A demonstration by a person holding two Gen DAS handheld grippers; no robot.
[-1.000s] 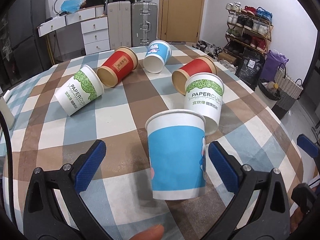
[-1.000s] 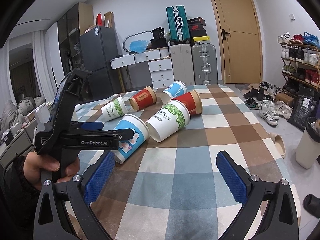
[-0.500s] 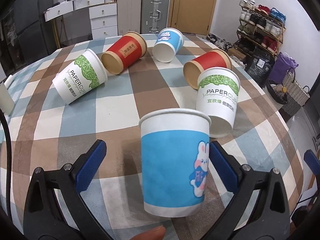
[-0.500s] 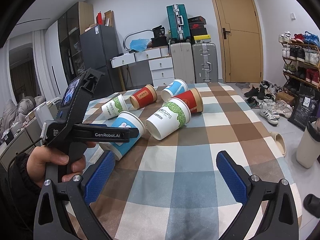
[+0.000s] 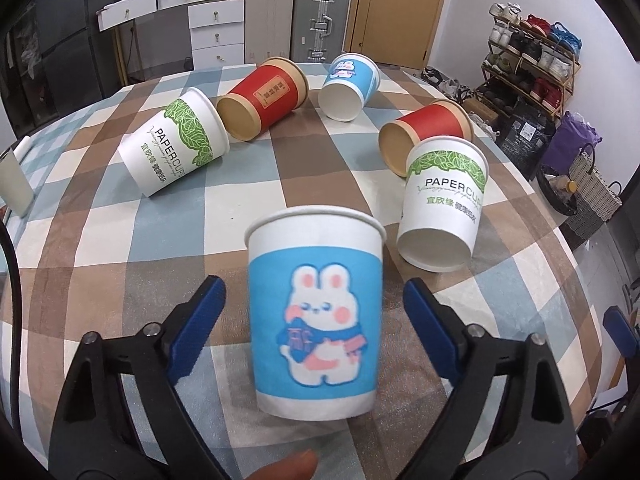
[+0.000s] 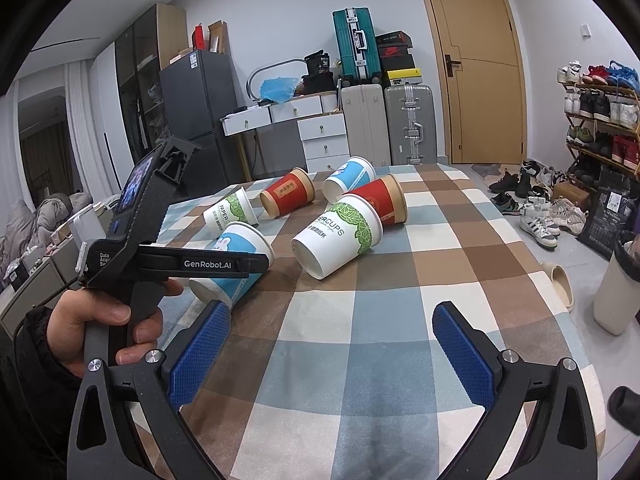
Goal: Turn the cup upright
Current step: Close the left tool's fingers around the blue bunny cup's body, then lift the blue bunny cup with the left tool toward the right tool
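Note:
A blue paper cup with a white rabbit (image 5: 314, 316) stands nearly upright, rim up, between the open fingers of my left gripper (image 5: 316, 320); neither pad touches it. It also shows in the right wrist view (image 6: 236, 256), behind the left gripper's body. Five other cups lie on their sides on the checked tablecloth (image 5: 120, 248): a green-leaf white cup (image 5: 176, 148), a red cup (image 5: 264, 100), a small blue cup (image 5: 350, 86), a second red cup (image 5: 426, 132) and a second green-leaf cup (image 5: 444, 200). My right gripper (image 6: 330, 356) is open and empty above the near table.
A white object (image 5: 12, 180) stands at the table's left edge. Beyond the table are drawers, suitcases (image 6: 408, 124), a door and a shoe rack (image 6: 600, 120). A bin (image 6: 618, 284) stands by the table's right edge.
The rabbit cup has turned so the rabbit faces my left camera and stands straighter. The left gripper has drawn closer around it, fingers still open. The right gripper has not moved.

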